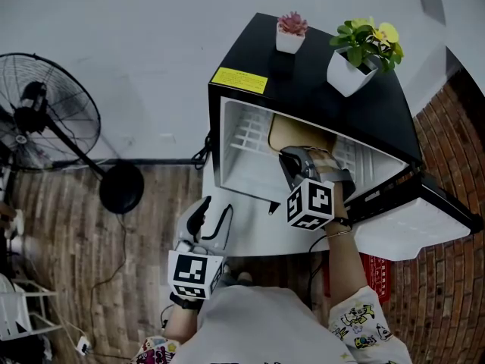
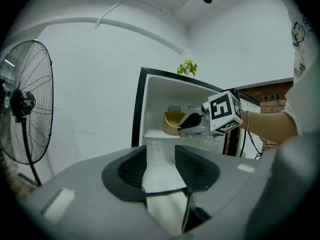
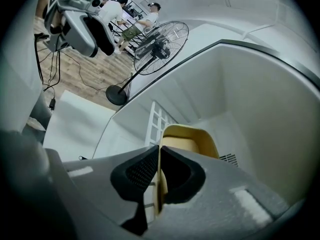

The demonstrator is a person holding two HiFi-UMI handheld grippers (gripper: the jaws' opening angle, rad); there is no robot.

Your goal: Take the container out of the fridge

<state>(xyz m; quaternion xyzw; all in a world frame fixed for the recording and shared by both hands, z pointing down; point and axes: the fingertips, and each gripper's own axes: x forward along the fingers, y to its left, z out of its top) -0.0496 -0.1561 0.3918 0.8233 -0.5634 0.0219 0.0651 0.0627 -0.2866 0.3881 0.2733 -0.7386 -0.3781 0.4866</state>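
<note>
A small black fridge (image 1: 318,82) stands open, with a tan container (image 1: 292,133) on its white wire shelf. In the right gripper view the container (image 3: 192,141) fills the middle, and my right gripper (image 3: 159,171) is shut on its thin near rim. The head view shows the right gripper (image 1: 292,158) reaching into the fridge. My left gripper (image 1: 203,211) hangs in front of the fridge, lower left, away from the container. Its jaws (image 2: 160,166) are open with nothing between them. From there I see the container (image 2: 171,121) with the right gripper (image 2: 190,120) on it.
The fridge door (image 1: 409,226) hangs open to the right. Two potted plants (image 1: 292,30) (image 1: 364,51) sit on the fridge top. A standing fan (image 1: 45,120) is at the left on the wooden floor, and a red crate (image 1: 375,268) lies by the door. People stand far off (image 3: 135,14).
</note>
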